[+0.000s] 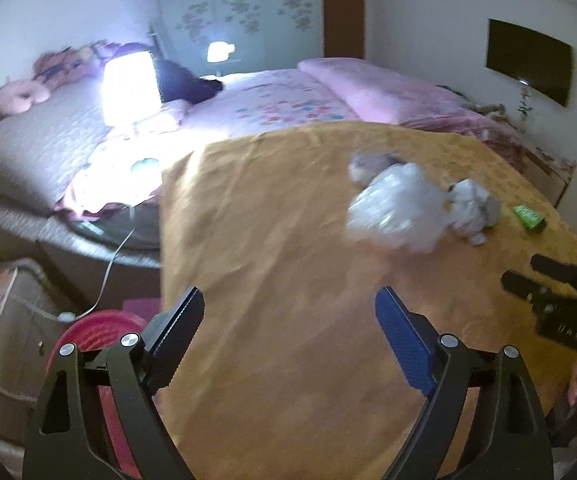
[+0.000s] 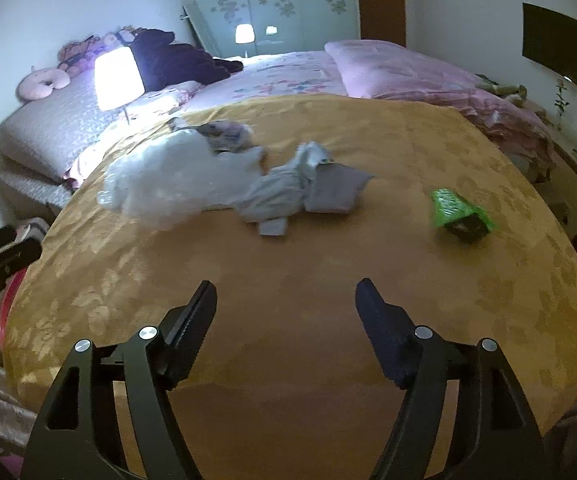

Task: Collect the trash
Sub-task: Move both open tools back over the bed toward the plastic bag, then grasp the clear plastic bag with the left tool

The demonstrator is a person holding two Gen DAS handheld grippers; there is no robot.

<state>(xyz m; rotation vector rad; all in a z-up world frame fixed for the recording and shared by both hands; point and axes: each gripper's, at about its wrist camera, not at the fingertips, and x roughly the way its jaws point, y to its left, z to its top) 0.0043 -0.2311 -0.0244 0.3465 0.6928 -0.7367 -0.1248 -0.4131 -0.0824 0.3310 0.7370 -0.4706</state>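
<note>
Both tools, left tool [image 1: 288, 312] and right tool [image 2: 284, 304], gape wide and empty; approach the crumpled plastic bag [image 2: 160, 184] low, pinching its bulk.

Ahead of the grippers on the yellow tablecloth [image 2: 288, 280]: 1 clear plastic bag [image 2: 160, 188], 1 crumpled grey wrapper [image 2: 296, 192], 1 green packet [image 2: 458, 212]. Beyond: 1 lit lamp [image 2: 117, 78]. Low left: 1 red bin [image 1: 96, 332].

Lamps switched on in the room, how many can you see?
2. One lit lamp stands beside the bed, near the yellow tablecloth's far left corner. A smaller lit lamp glows by the wardrobe; it may be a reflection.
</note>
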